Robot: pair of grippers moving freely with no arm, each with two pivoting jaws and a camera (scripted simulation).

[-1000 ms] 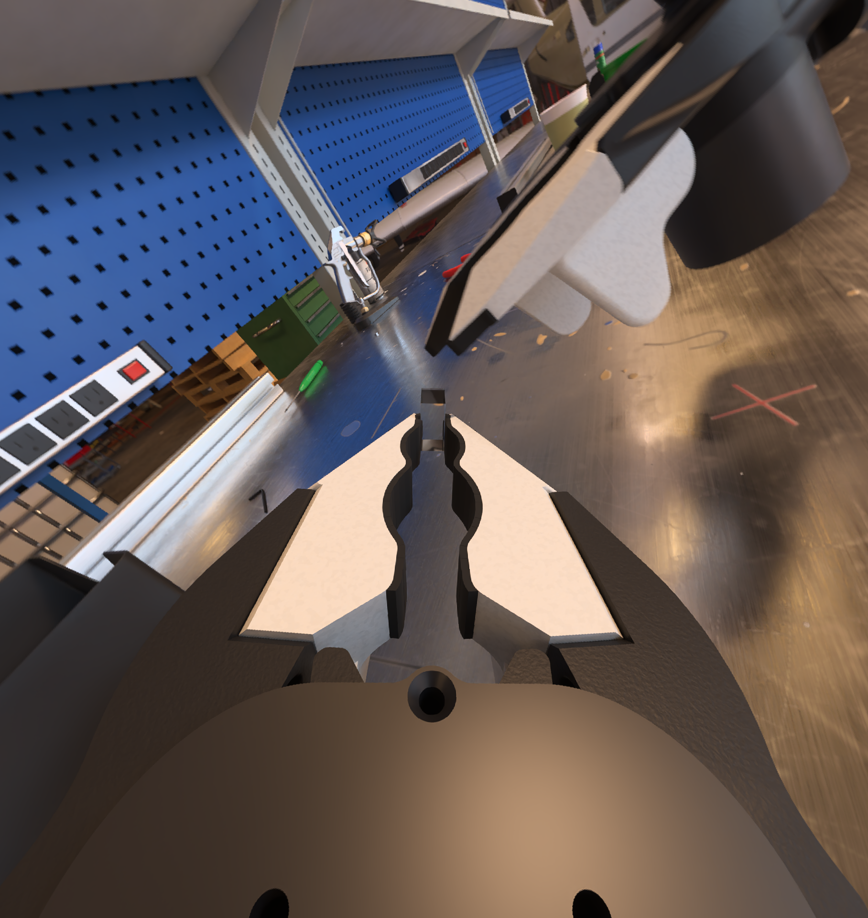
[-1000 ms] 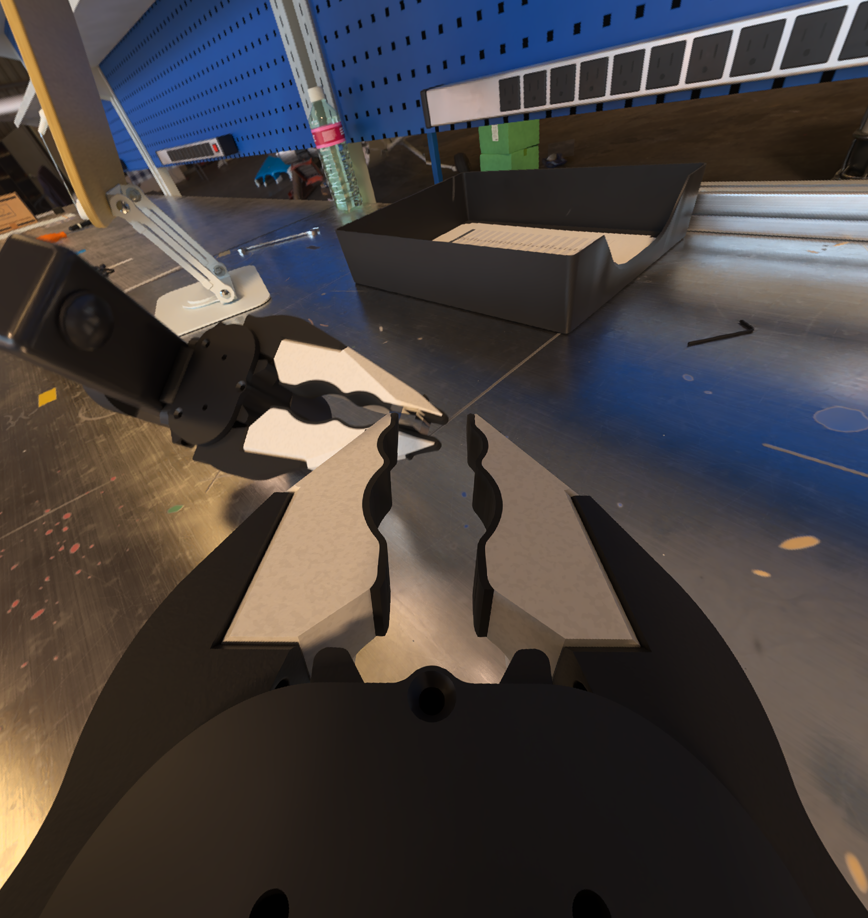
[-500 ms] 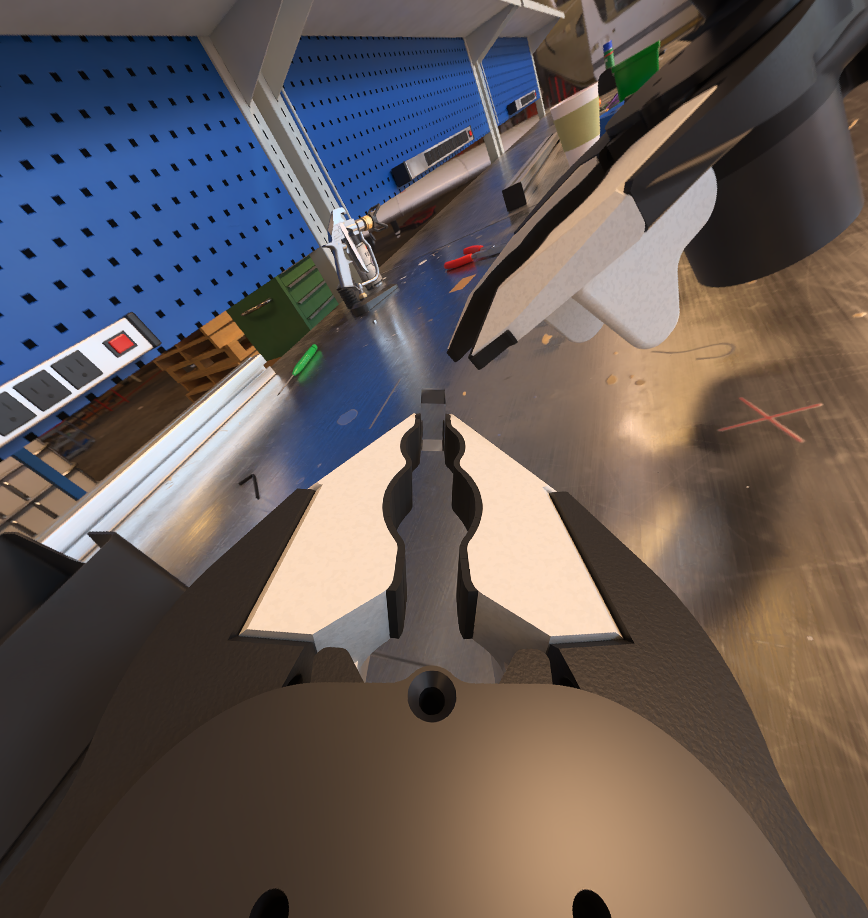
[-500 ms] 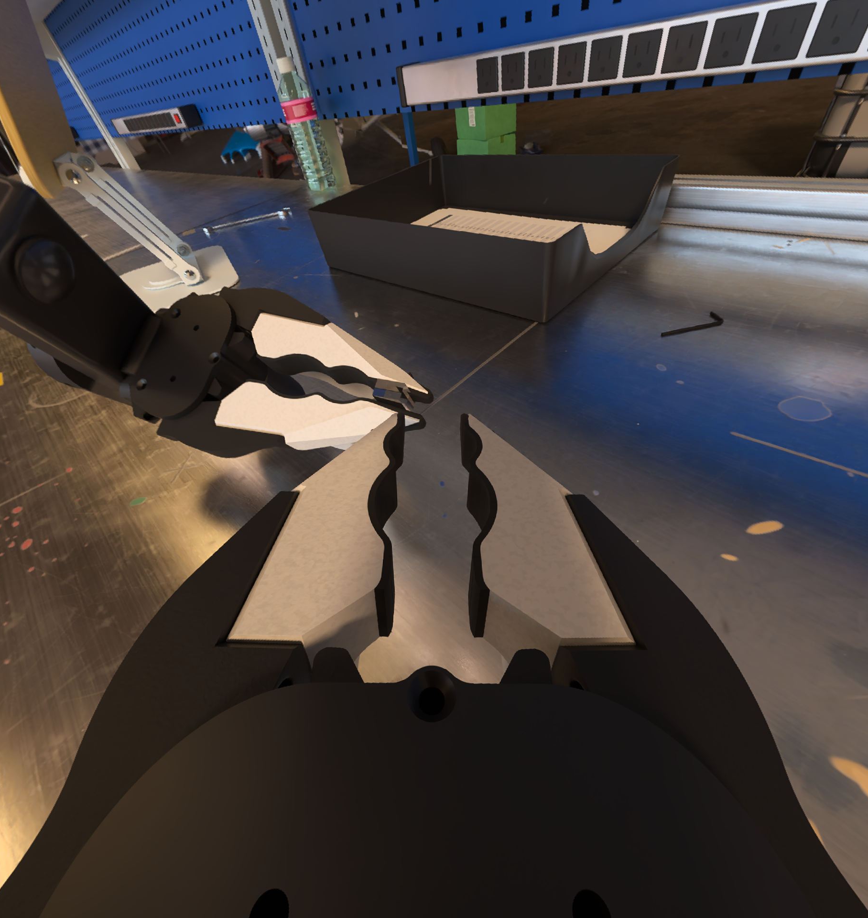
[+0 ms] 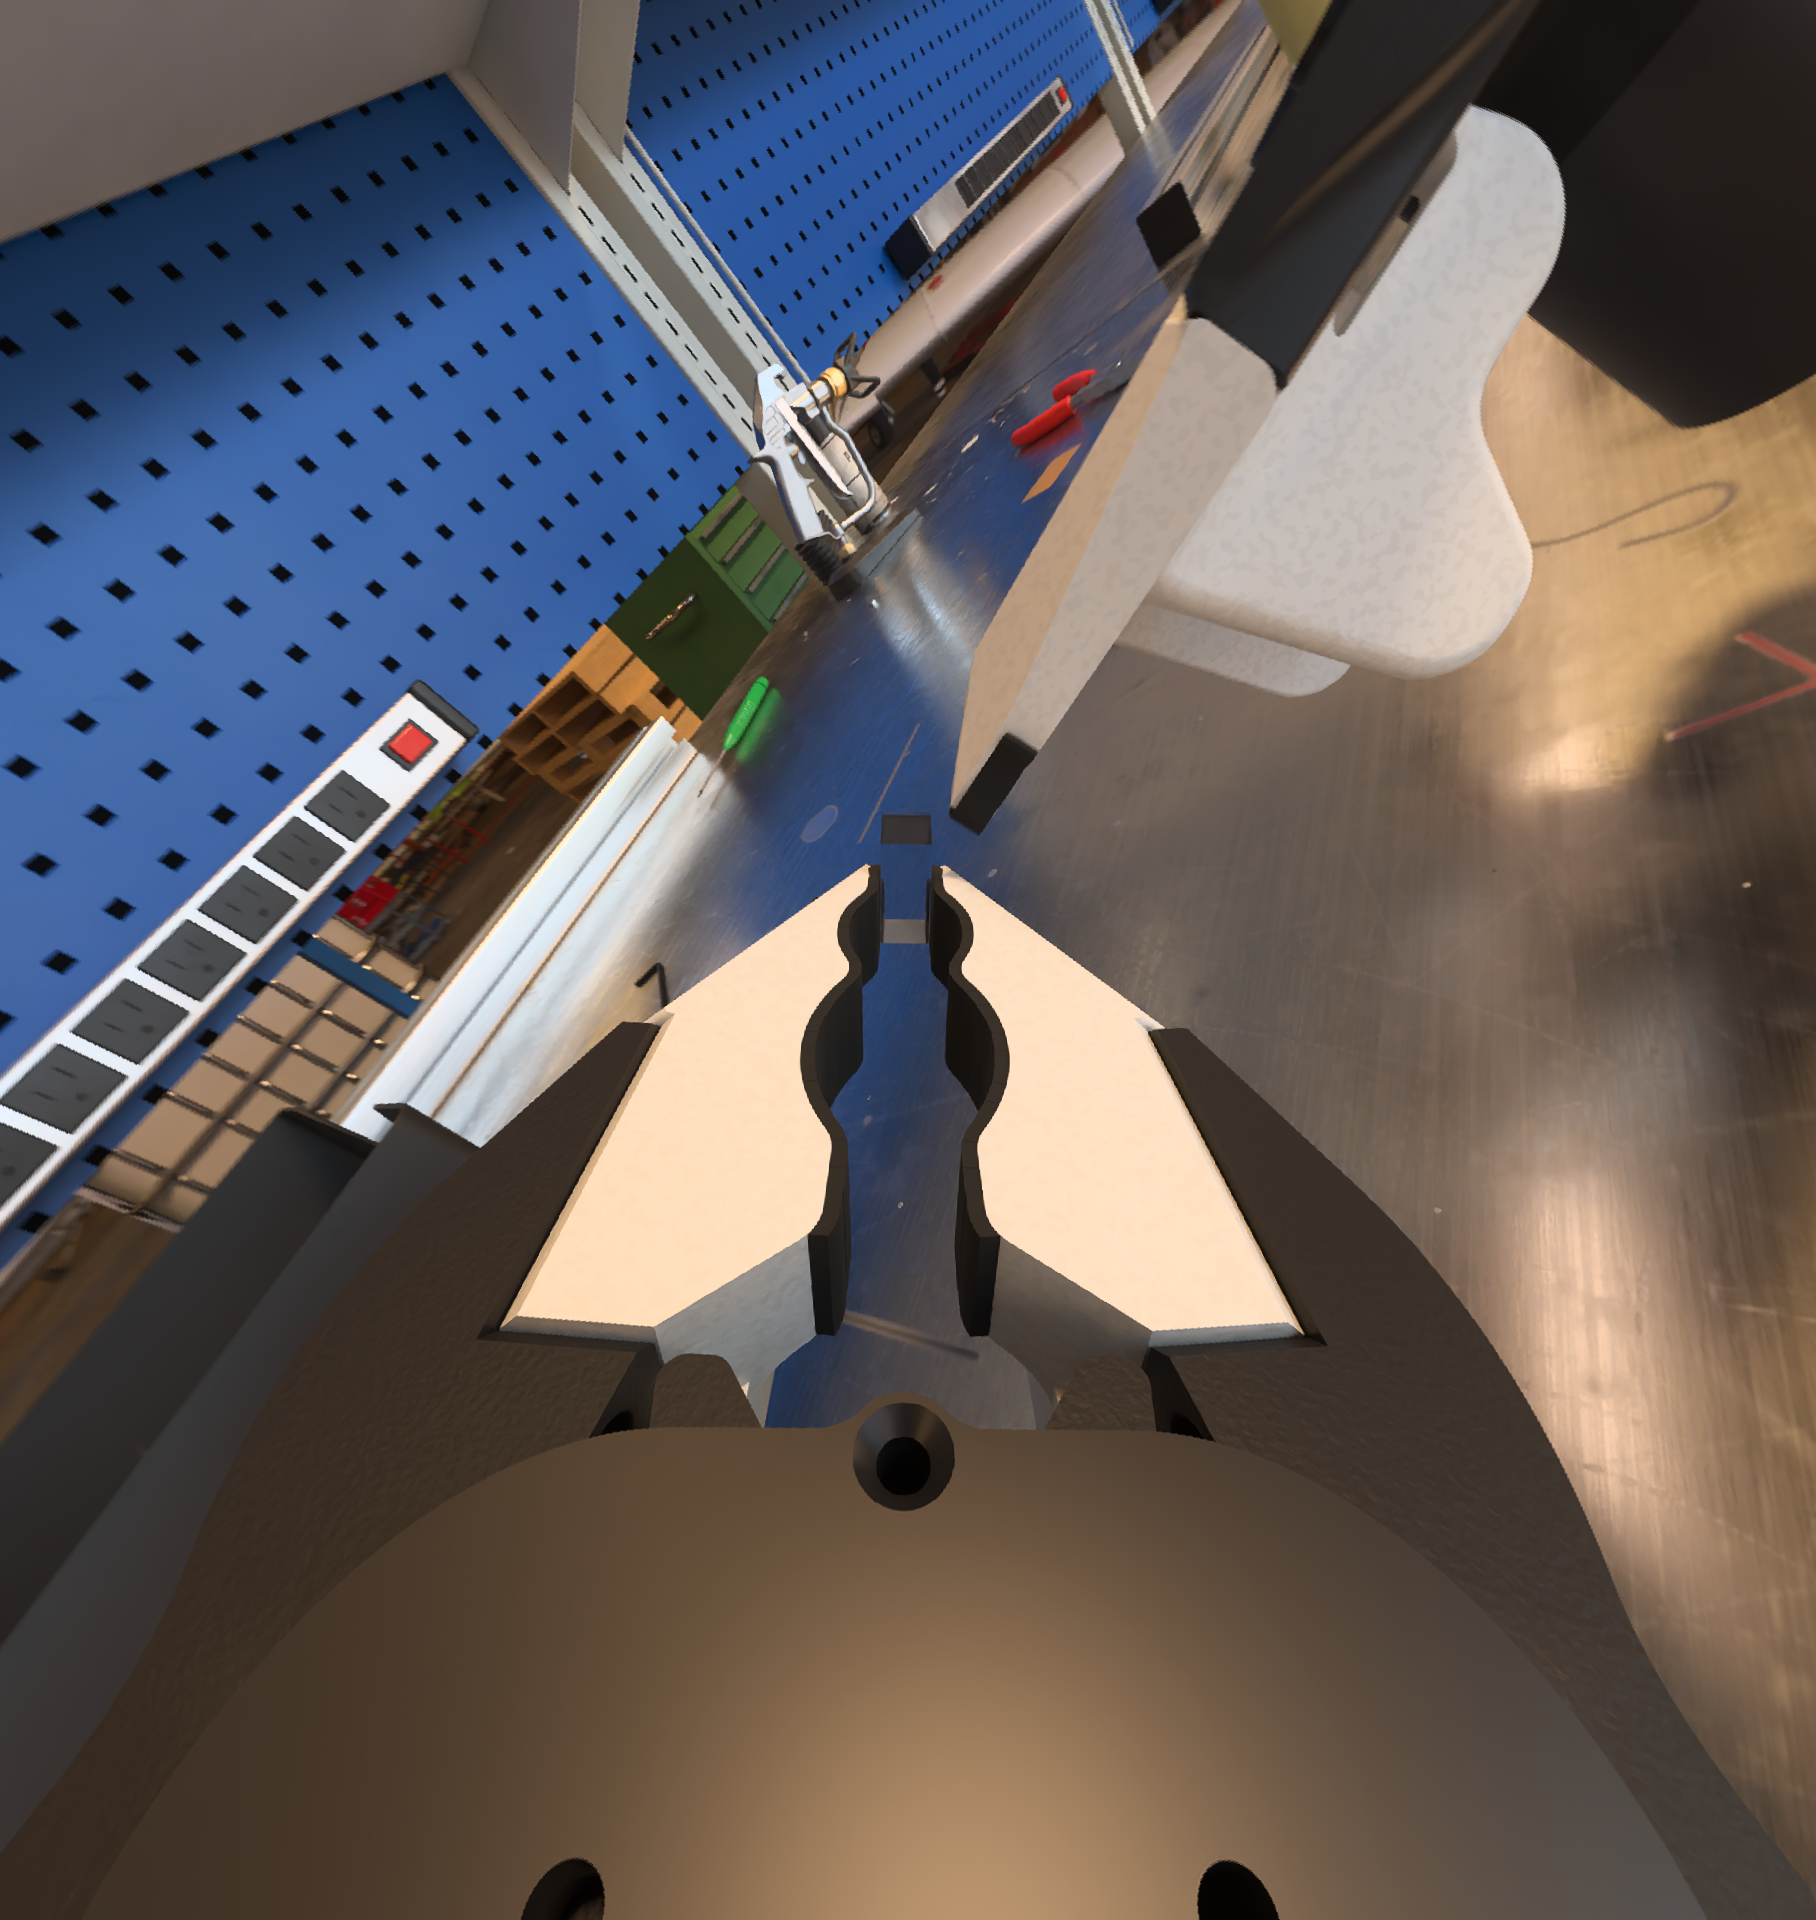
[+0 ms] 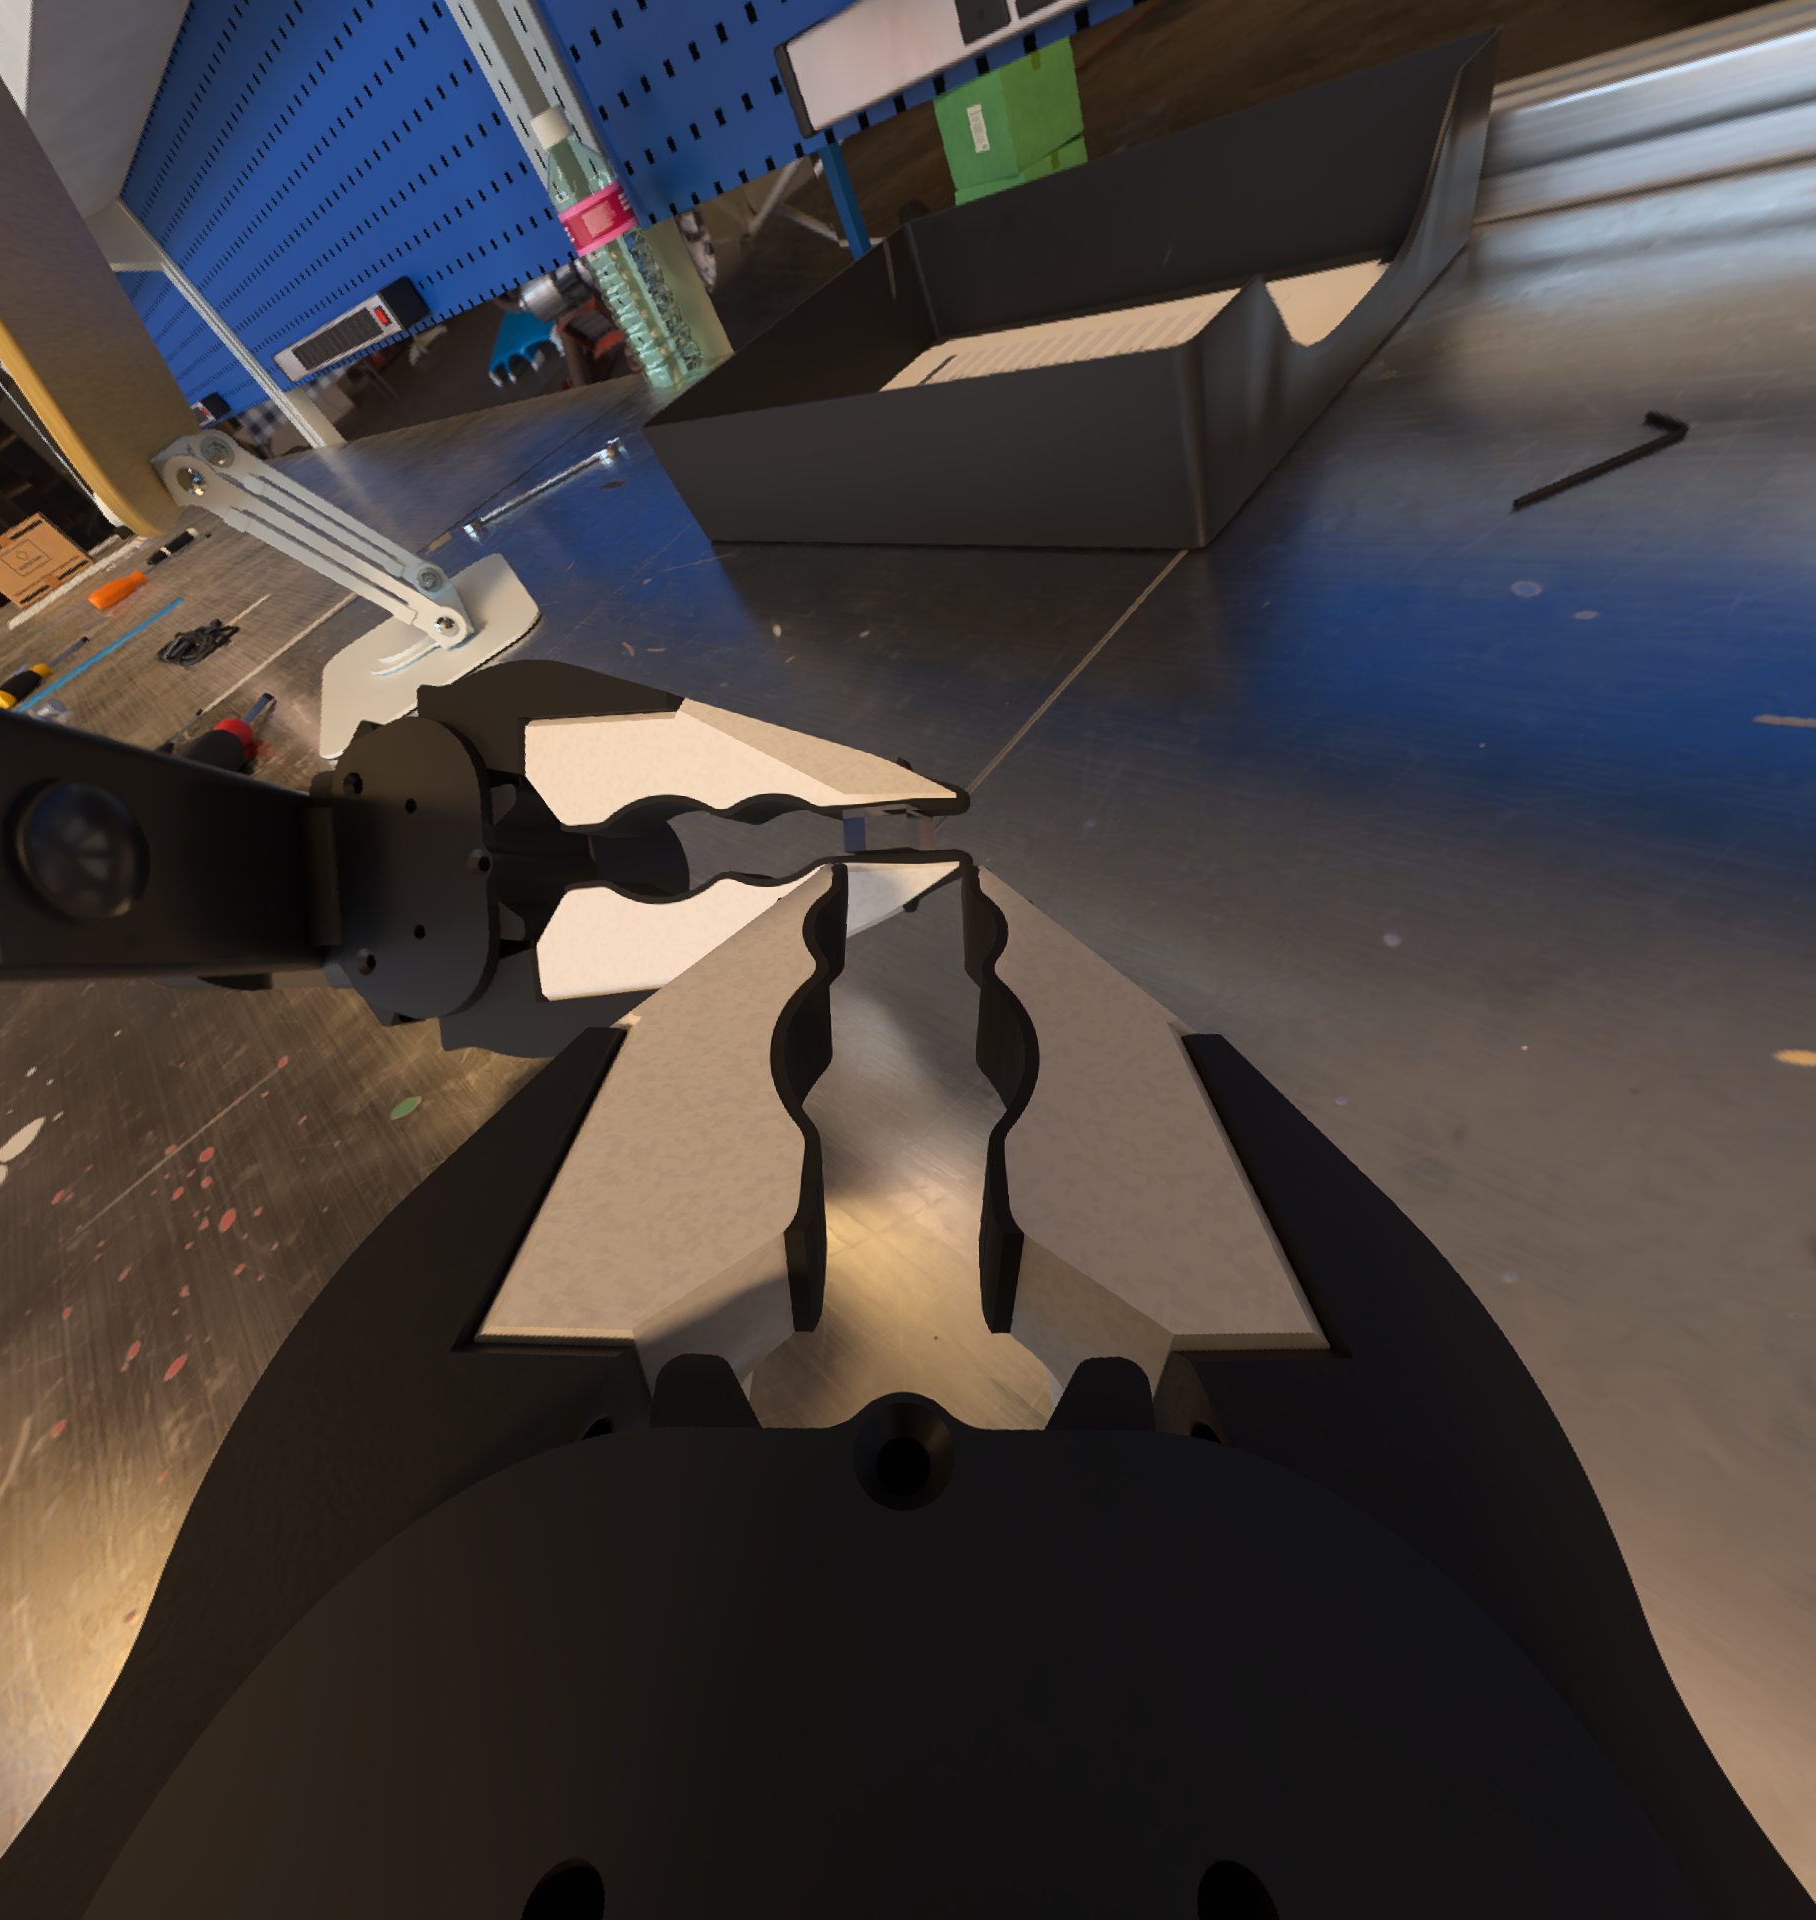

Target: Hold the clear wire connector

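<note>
Connector (image 5: 904, 928) sits clear and small between the tips of the left gripper (image 5: 904, 883), whose jaws pinch it from both sides above the steel worktop (image 5: 1403, 1039). Taking the connector as landmark: left of it in the left wrist view run the blue pegboard (image 5: 260, 416) and a white power strip (image 5: 187, 935); a green screwdriver (image 5: 746, 713) lies beyond it to the left; the right gripper (image 6: 902, 883) looms just beyond it to the right, one pale finger (image 5: 1091, 561) ending close to it.

The right wrist view shows what the left cannot: the left gripper seen side-on, with the connector (image 6: 883, 836) as a faint glassy block spanning its narrow tip gap. It lies straight ahead of the right gripper's spread jaws, just past their tips; its long axis is too faint to judge. Behind the connector stands a black tray (image 6: 987, 457), and to its right a hex key (image 6: 1600, 462). The left gripper already has it; the right looks poised to close in.
</note>
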